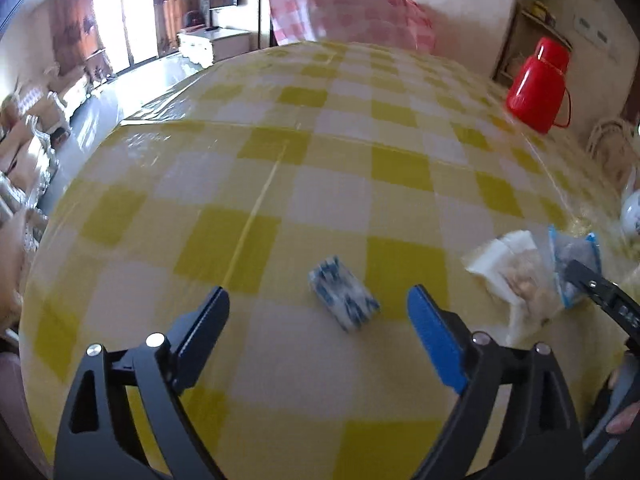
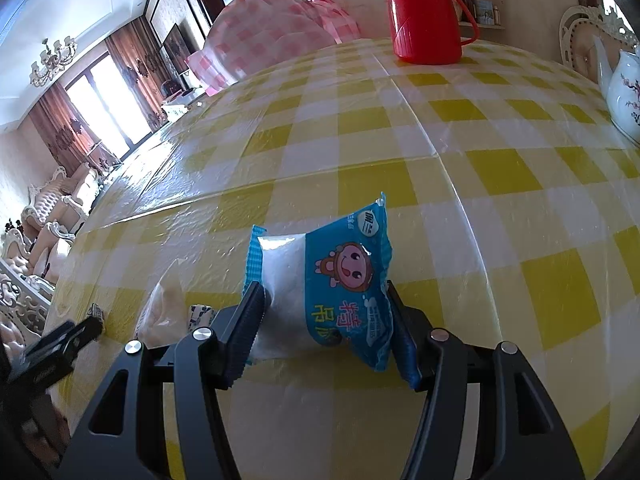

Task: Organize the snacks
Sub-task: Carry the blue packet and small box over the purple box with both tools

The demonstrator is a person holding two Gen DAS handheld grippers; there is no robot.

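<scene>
Snack packet (image 2: 320,288) sits clamped in my right hand-held gripper (image 2: 324,320), ready to join the others. My left hand-held gripper (image 1: 318,308) gapes empty over the small blue packet (image 1: 344,300) on the bench (image 1: 280,140).

A home's living-dining room; chandelier (image 2: 54,60), carved sofas (image 2: 60,208), curtained windows (image 2: 108,108), checked tablecloth (image 2: 460,184), teapot (image 2: 624,92).

blue snack packet (image 2: 340,280) bears upside-down yellow chinese characters, not legible.
</scene>
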